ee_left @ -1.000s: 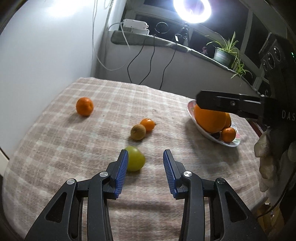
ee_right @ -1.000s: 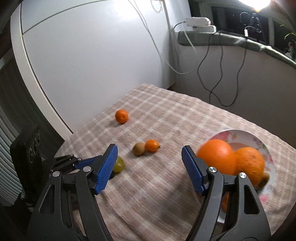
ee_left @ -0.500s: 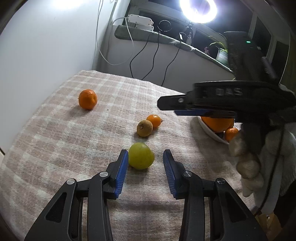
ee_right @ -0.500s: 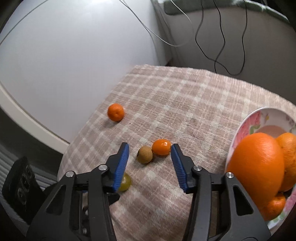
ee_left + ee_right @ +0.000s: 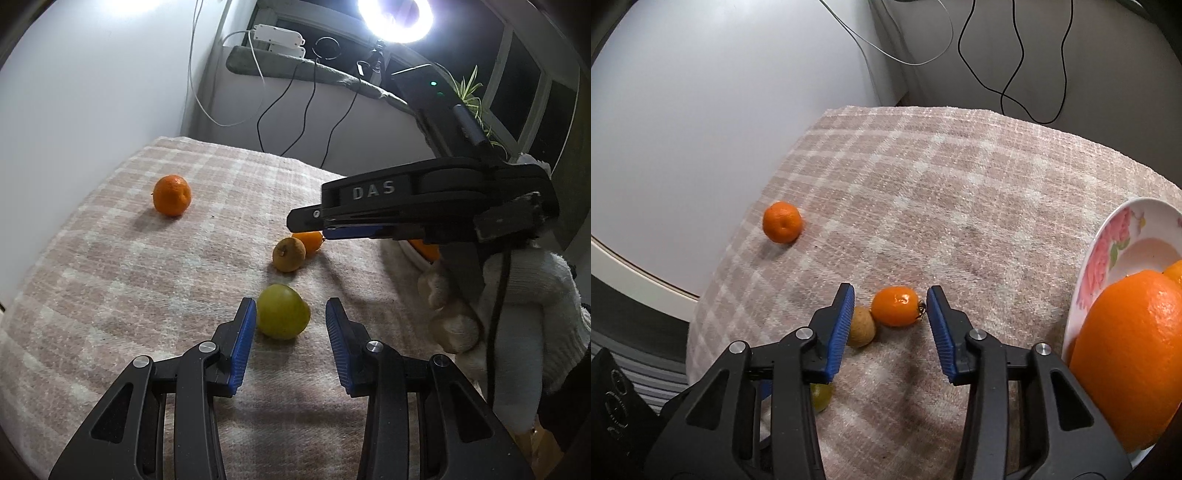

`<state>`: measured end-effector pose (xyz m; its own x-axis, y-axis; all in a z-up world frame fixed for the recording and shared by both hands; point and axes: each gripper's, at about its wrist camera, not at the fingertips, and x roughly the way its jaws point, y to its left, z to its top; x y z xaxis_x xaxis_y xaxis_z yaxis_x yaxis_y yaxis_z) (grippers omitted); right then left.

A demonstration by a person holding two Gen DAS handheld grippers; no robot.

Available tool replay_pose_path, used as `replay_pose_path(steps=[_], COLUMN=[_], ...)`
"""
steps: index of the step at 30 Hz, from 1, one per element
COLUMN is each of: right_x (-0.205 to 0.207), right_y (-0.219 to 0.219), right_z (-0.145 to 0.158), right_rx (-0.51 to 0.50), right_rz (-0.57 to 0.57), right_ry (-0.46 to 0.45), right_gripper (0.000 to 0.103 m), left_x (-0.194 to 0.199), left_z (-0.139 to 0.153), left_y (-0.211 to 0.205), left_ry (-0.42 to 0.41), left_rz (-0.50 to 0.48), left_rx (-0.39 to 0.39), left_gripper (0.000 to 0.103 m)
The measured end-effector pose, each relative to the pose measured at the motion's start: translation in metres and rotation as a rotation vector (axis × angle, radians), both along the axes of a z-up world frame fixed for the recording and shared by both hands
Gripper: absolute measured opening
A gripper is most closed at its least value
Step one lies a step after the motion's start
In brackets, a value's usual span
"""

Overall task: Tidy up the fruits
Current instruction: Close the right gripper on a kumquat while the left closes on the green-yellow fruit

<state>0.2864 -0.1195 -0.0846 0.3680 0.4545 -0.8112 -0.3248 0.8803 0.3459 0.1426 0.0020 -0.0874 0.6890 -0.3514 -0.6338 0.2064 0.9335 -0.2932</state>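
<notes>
My left gripper (image 5: 290, 321) is open low over the checked cloth, with a green fruit (image 5: 282, 311) between its blue pads, close to the left pad. My right gripper (image 5: 891, 306) is open around a small orange fruit (image 5: 894, 306), which touches a brown kiwi (image 5: 862, 326). In the left wrist view the right gripper (image 5: 314, 225) hangs over the small orange fruit (image 5: 308, 240) and the kiwi (image 5: 289, 254). A mandarin (image 5: 172, 195) lies apart at the far left; it also shows in the right wrist view (image 5: 782, 221). A flowered plate (image 5: 1104, 254) at the right holds big oranges (image 5: 1126, 354).
The table ends at a white wall on the left and a sill with cables (image 5: 306, 107), a power adapter (image 5: 279, 37), a ring light (image 5: 395, 16) and a plant (image 5: 472, 96) at the back. The gloved hand (image 5: 517, 325) holding the right gripper is at the right.
Both grippers moved forward and down: the left one now has the green fruit between its pads, the right one has narrowed and come around the small orange fruit.
</notes>
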Motion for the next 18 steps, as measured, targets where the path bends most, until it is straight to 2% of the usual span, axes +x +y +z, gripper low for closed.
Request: replay_pose_path(steps=[10,15,18], right_x=[0.008,0.008,0.007], right_y=[0.011,0.01,0.007], right_z=[-0.008,-0.01,-0.009], right_rx=[-0.036,-0.027,-0.017], right_rz=[0.009,0.009,0.009], right_ry=[0.001,0.004,0.002], right_gripper=[0.043,0.033,0.033], left_x=[0.008,0.011,0.012], left_z=[-0.004,-0.006,-0.006], left_y=[-0.004,-0.004,-0.006], left_ry=[0.023,0.036,0.031], left_rz=[-0.003,-0.008,-0.012], left_rx=[0.009,0.016,0.023], left_gripper=[0.038,0.038,0.038])
